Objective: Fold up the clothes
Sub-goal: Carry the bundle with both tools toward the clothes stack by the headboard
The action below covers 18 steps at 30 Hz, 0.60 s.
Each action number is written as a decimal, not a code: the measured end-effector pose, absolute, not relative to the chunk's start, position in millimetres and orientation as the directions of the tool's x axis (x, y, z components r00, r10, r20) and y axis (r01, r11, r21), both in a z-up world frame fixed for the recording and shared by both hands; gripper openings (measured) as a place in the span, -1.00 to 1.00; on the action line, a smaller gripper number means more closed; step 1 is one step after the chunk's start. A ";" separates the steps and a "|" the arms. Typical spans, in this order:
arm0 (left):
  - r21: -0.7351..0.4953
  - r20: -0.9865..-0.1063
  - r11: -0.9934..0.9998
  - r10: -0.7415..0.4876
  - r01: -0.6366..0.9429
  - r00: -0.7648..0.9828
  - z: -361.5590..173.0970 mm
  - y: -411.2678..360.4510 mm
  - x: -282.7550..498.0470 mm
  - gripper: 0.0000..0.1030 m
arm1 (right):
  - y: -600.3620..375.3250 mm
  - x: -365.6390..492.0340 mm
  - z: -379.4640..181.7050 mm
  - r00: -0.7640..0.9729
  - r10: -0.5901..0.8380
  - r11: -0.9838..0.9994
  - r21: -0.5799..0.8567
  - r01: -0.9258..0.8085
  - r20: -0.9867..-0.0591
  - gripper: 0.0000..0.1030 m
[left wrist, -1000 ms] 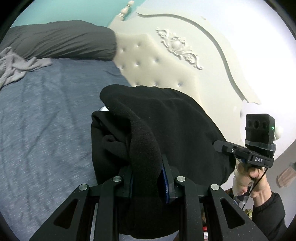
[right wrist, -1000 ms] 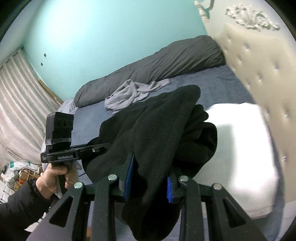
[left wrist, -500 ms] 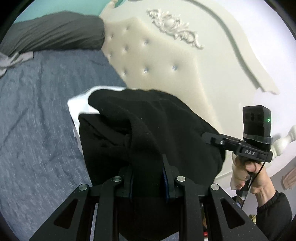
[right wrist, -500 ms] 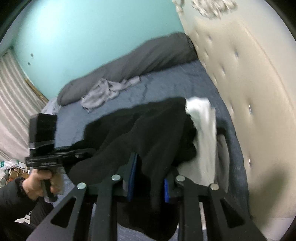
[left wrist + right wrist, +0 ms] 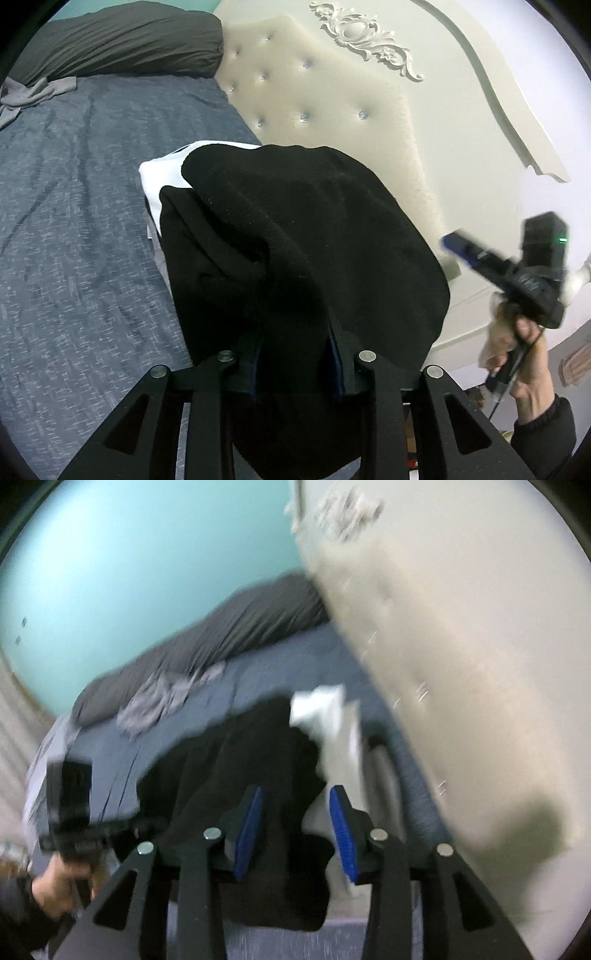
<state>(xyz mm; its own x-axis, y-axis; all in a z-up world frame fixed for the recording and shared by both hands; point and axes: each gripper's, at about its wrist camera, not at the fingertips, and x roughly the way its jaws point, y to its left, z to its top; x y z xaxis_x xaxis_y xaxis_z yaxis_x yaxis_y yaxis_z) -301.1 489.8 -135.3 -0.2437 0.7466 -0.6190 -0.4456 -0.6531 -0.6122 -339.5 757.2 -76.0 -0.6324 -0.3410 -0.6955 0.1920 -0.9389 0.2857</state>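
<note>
I'm working at the head end of a bed (image 5: 85, 192) with a blue-grey sheet, a cream tufted headboard (image 5: 332, 110) close on the right and a turquoise wall beyond.

Nearest me, my left claw (image 5: 295, 362) is closed on a thick fold of the black fleece garment (image 5: 295, 236), which bulges up ahead of its tips. My right claw (image 5: 295, 830) stands open, blue pads apart, with black fleece lying between and under them but not pinched; that view is motion-blurred. Just past the garment, partly beneath it, lies a white folded item (image 5: 162, 173).

My guess is the bundle is being set on that white stack. To do it well, I'd lower the left claw until the fleece rests flat, edges square over the white piece, before loosening.

Farther off lie a crumpled grey garment (image 5: 162, 698) and a dark grey pillow (image 5: 118, 40). I see no containers.
</note>
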 end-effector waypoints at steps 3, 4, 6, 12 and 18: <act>-0.605 -0.626 -0.661 0.739 -0.444 -0.248 -135.3 490.1 -300.8 -0.35 | 737.2 -337.1 -70.4 -0.633 -0.362 -0.932 0.280 0.230 -0.685 -0.26; -0.602 -0.629 -0.665 0.736 -0.442 -0.250 -134.5 490.1 -300.3 -0.33 | 730.6 -336.4 -68.6 -0.632 -0.369 -0.929 0.278 0.243 -0.681 -0.37; -0.593 -0.634 -0.677 0.727 -0.436 -0.264 -131.4 487.2 -298.3 -0.23 | 717.3 -334.8 -64.9 -0.632 -0.383 -0.924 0.273 0.268 -0.674 -0.55; -0.500 -0.603 -0.758 0.652 -0.420 -0.460 -99.9 446.2 -278.3 -0.19 | 712.2 -340.3 -89.8 -0.615 -0.334 -0.942 0.245 0.227 -0.714 -0.74; -0.416 -0.624 -0.736 0.659 -0.535 -0.421 -90.6 480.4 -280.9 -0.20 | 719.7 -339.8 -107.0 -0.629 -0.304 -0.952 0.248 0.177 -0.715 -0.75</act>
<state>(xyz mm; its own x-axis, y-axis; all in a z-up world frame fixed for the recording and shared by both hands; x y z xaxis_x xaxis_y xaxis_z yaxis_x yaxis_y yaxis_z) -280.9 480.4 -90.6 -0.4212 0.6587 -0.6235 -0.5350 -0.7355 -0.4157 -339.8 719.7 -107.0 -0.6292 -0.3036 -0.7155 0.1775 -0.9524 0.2480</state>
